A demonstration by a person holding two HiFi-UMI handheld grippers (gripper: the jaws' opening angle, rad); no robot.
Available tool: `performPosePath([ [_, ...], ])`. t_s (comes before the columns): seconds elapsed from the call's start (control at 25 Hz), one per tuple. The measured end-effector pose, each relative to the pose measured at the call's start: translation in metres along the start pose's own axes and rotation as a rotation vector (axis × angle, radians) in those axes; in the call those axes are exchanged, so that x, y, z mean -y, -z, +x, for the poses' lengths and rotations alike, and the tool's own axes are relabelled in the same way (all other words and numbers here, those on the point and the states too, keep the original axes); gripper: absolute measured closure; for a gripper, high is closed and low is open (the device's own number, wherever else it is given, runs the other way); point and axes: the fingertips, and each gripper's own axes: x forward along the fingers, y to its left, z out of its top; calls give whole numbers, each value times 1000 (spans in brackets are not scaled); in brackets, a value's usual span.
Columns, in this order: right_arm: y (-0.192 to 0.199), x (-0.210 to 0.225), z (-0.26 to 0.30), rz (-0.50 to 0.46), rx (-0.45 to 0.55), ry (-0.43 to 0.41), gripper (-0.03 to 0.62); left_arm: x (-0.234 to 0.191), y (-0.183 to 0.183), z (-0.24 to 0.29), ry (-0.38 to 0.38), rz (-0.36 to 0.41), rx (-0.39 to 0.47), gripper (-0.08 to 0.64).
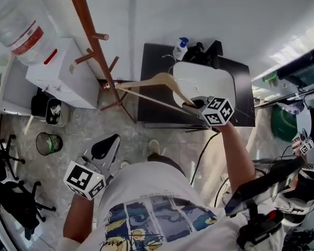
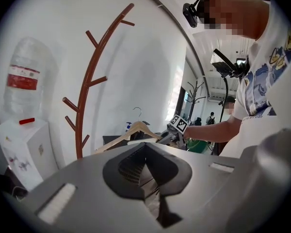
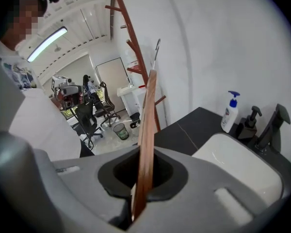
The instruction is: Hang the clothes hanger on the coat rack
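Grips clothes hanger (image 1: pixel 146 86) at one shoulder end with right gripper (image 1: pixel 192 105), jaws clenched on the wood. Holds it in the air beside white sink (image 1: pixel 209 77), far end pointing toward coat rack (image 1: pixel 91 35), hung on no peg. Carries left gripper (image 1: pixel 105 149) low beside torso, jaws pressed together, empty.
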Motion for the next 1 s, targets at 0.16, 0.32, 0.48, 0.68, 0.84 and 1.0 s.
performPosePath([
  [0.16, -21, -48, -7, -34, 25, -39, 588, 0, 12, -29, 10, 1, 21, 557],
  [0.32, -51, -95, -11, -78, 51, -75, 589, 0, 12, -56, 10, 0, 33, 557],
  [0.48, -94, -144, -20, -137, 89, -123, 589, 1, 17, -84, 15, 21, 57, 557],
  [0.68, -161, -188, -36, -214, 155, -161, 589, 3, 24, -115, 19, 32, 78, 557],
  [0.84, -213, -192, -44, -263, 200, -141, 589, 1, 24, -131, 16, 52, 102, 557],
  [1.0, -250, -185, -52, -280, 230, -121, 589, 1, 25, -145, 3, 61, 113, 557],
])
